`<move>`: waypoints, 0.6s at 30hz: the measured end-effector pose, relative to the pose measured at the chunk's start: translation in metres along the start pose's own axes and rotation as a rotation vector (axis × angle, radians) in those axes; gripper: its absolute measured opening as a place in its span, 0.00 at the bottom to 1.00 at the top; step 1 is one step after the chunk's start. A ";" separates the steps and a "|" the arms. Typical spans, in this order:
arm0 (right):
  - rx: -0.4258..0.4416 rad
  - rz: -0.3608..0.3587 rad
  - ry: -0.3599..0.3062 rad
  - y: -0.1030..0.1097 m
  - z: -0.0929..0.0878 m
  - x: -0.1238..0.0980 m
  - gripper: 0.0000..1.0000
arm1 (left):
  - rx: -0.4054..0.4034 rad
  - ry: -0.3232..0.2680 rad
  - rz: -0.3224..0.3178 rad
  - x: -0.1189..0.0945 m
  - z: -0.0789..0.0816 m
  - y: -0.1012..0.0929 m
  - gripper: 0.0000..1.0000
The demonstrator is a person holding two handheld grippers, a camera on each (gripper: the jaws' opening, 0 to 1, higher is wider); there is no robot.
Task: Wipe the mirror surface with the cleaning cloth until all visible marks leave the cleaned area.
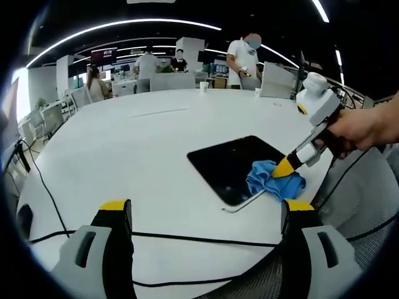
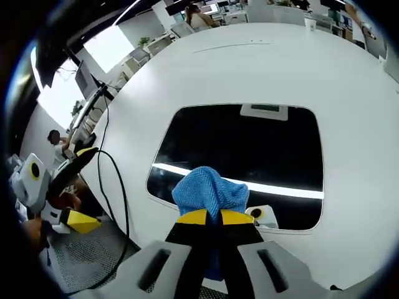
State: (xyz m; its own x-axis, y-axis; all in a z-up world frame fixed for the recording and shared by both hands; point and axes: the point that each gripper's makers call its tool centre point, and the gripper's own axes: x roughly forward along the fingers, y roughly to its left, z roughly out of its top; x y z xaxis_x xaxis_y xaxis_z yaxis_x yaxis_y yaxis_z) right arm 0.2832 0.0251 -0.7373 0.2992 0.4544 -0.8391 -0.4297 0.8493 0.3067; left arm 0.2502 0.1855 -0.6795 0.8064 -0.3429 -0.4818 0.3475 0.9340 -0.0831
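The mirror lies flat on the white counter, occupying the centre of the right gripper view and the centre-right of the left gripper view. The right tongs are clamped together on the blue cleaning cloth, which bunches up ahead of the yellow tips and rests on the glass near the mirror's lower edge in the frame. Holding the cloth in a wad gives a padded contact face, so the tips do not touch the glass. The left tongs stand apart and empty at the bottom of the left gripper view, held back over the counter, which keeps the mirror and cloth unobstructed. A black cable crosses the counter in front of them. No marks can be made out on the dark glass, so wiping progress cannot be judged.
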 end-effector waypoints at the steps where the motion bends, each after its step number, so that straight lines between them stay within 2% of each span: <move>1: 0.001 0.001 0.001 0.000 0.000 0.000 0.00 | 0.000 0.001 -0.001 0.000 0.000 0.000 0.99; 18: -0.005 -0.019 0.000 -0.003 0.019 0.010 0.00 | -0.002 0.003 -0.006 -0.001 0.000 -0.002 0.99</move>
State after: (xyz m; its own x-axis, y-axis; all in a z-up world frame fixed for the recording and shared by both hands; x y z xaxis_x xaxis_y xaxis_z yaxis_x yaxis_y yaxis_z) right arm 0.3041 0.0320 -0.7380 0.3072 0.4380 -0.8449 -0.4278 0.8566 0.2886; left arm 0.2492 0.1838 -0.6790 0.8029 -0.3480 -0.4840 0.3511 0.9322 -0.0879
